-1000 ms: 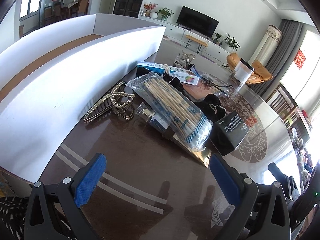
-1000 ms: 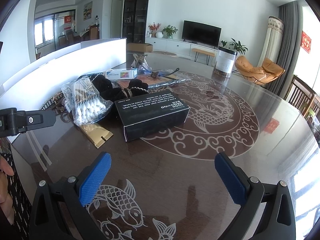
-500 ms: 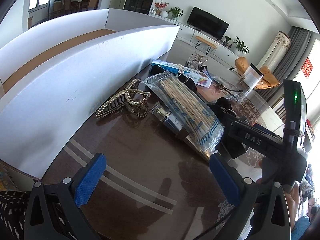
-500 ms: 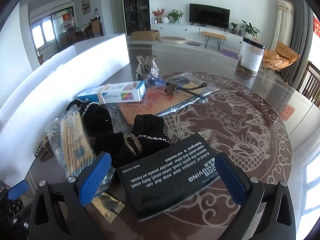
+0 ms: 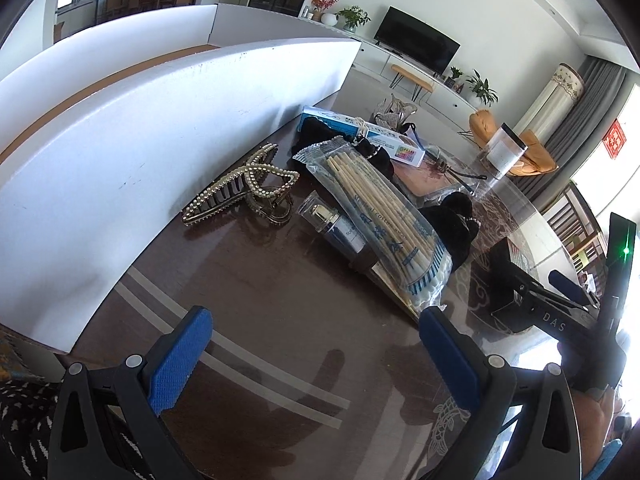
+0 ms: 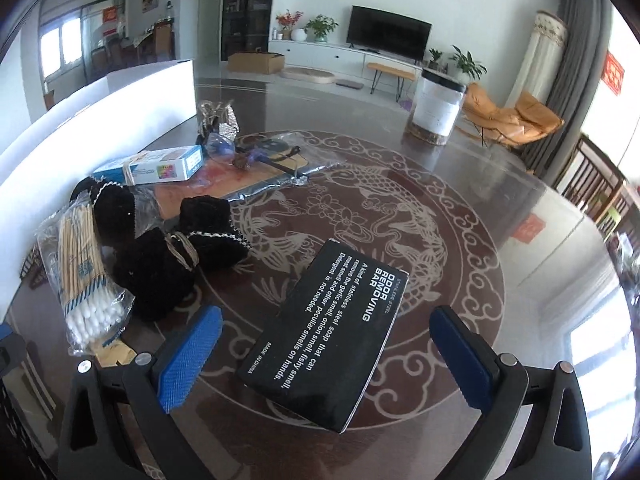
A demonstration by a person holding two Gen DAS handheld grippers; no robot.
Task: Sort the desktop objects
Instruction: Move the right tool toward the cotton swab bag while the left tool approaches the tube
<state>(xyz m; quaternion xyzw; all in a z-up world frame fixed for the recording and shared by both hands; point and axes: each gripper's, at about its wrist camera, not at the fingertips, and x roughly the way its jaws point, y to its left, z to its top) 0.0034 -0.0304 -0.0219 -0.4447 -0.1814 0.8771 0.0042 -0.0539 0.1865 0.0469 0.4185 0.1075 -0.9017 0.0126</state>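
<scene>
The right gripper (image 6: 324, 356), jaws wide open and empty, should straddle the black soap box (image 6: 324, 336) squarely at the frame's bottom middle.

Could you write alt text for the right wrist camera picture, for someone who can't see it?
A black box printed "Odor Removing Bar" lies on a dark patterned table, between the open blue-padded fingers of the right gripper. To its left lie a bag of cotton swabs and black knitted items.

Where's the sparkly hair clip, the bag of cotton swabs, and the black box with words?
Hair clip (image 5: 244, 196), left wrist view, pearl-studded top.
Cotton swabs bag (image 6: 86, 276), right wrist view, wooden sticks.
Black box (image 6: 332, 332), right wrist view, lettered top face.
</scene>
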